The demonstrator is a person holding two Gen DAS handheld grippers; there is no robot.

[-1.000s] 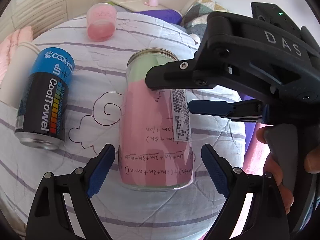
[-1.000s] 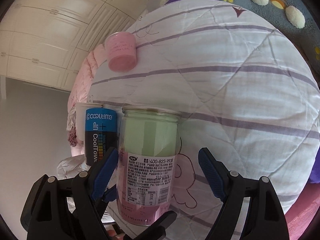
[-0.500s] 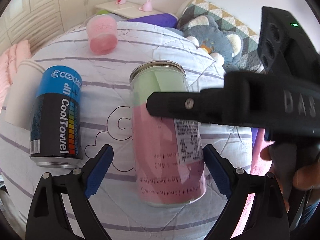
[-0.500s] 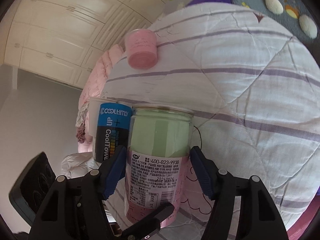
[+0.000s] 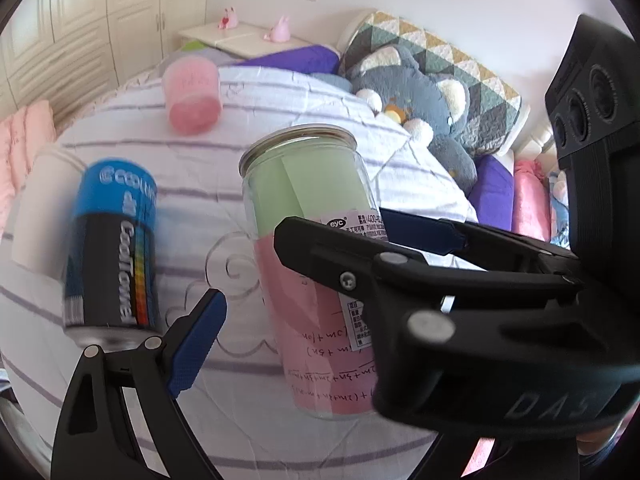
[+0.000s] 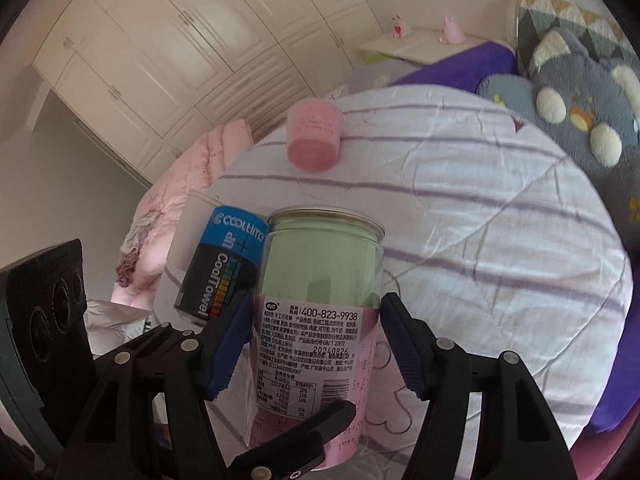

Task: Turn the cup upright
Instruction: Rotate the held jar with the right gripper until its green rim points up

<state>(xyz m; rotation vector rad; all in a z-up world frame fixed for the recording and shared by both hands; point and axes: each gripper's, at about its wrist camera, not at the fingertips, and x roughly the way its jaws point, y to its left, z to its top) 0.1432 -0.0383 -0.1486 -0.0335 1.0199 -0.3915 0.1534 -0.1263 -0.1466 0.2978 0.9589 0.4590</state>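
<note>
A clear cup (image 5: 308,248) with a green and pink paper liner and a white label is lifted off the striped quilt (image 5: 304,120), tilted. My right gripper (image 6: 316,340) is shut on the cup (image 6: 320,312), blue pads against both sides of its lower half. In the left wrist view the right gripper's black arms (image 5: 460,304) cross in front of the cup. My left gripper (image 5: 304,332) is open; only its left finger (image 5: 196,340) shows, beside the cup and not touching it. Its right finger is hidden behind the right gripper.
A blue and black CoolTowel can (image 5: 114,248) lies on the quilt left of the cup, also seen in the right wrist view (image 6: 224,268). A pink cup (image 5: 192,96) lies farther back. A grey plush toy (image 5: 424,108) and pillows are at the right.
The right gripper has closed from open onto the cup and lifted it, raising its rim. The left gripper has drawn back and to the left.
</note>
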